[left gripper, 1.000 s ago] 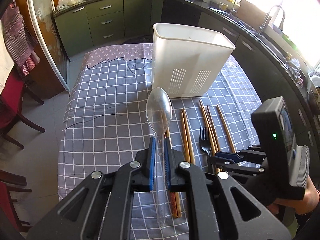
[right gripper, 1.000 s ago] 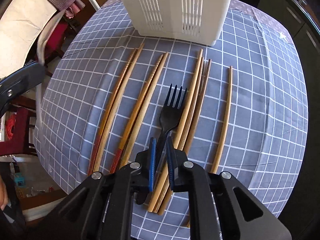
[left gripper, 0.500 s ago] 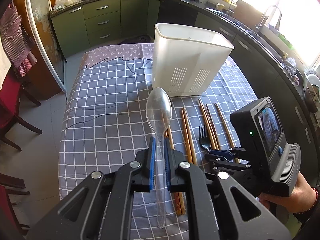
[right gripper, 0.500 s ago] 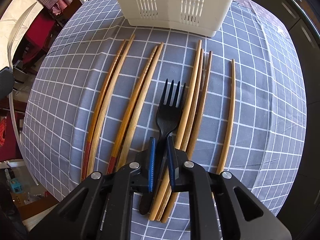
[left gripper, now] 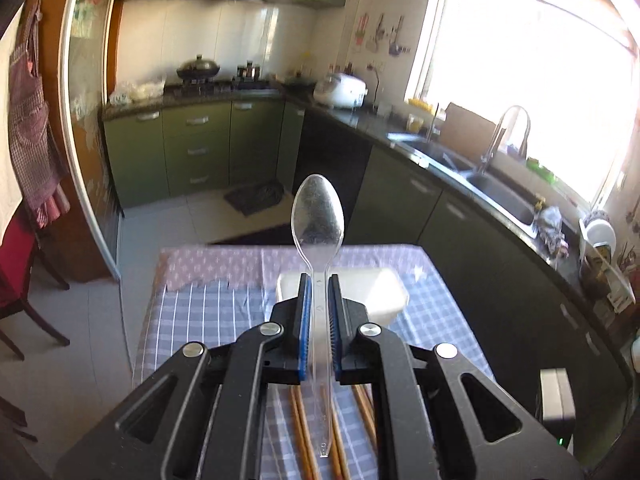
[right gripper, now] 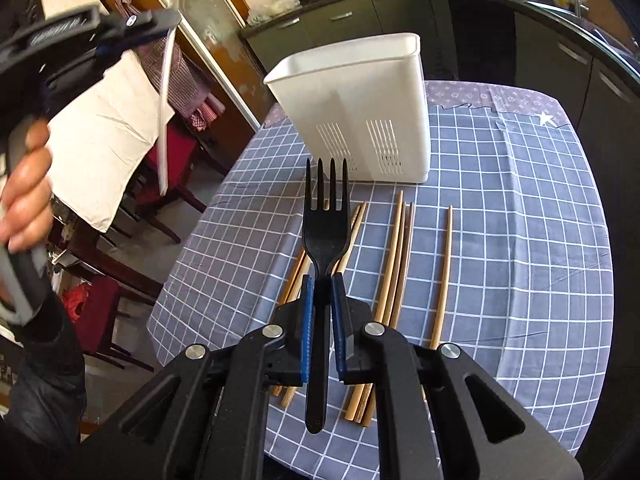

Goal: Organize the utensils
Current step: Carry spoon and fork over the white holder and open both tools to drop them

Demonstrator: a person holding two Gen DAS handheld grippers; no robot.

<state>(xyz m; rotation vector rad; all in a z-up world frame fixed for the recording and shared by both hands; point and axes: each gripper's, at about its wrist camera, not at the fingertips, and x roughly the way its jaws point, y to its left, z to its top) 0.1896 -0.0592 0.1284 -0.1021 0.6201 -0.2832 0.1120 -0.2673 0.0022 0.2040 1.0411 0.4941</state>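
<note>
My left gripper (left gripper: 319, 284) is shut on a clear plastic spoon (left gripper: 318, 220), held upright, bowl up, high above the table. It also shows at the upper left of the right wrist view (right gripper: 132, 36), spoon handle hanging down. My right gripper (right gripper: 321, 288) is shut on a black plastic fork (right gripper: 325, 224), lifted off the table, tines pointing at the white utensil holder (right gripper: 360, 108). The holder's rim (left gripper: 384, 284) shows just beyond the left fingers. Several wooden chopsticks (right gripper: 394, 252) lie on the checked tablecloth (right gripper: 520, 240) below the fork.
Red chairs (right gripper: 172, 148) stand left of the table. Green kitchen cabinets (left gripper: 192, 148), a counter and a sink (left gripper: 500, 196) lie beyond the table's far and right sides. The other gripper's body (left gripper: 558, 408) sits at lower right of the left wrist view.
My right gripper took the fork and raised it off the table. My left gripper rose and tilted up with the spoon, so its view now looks over the holder.
</note>
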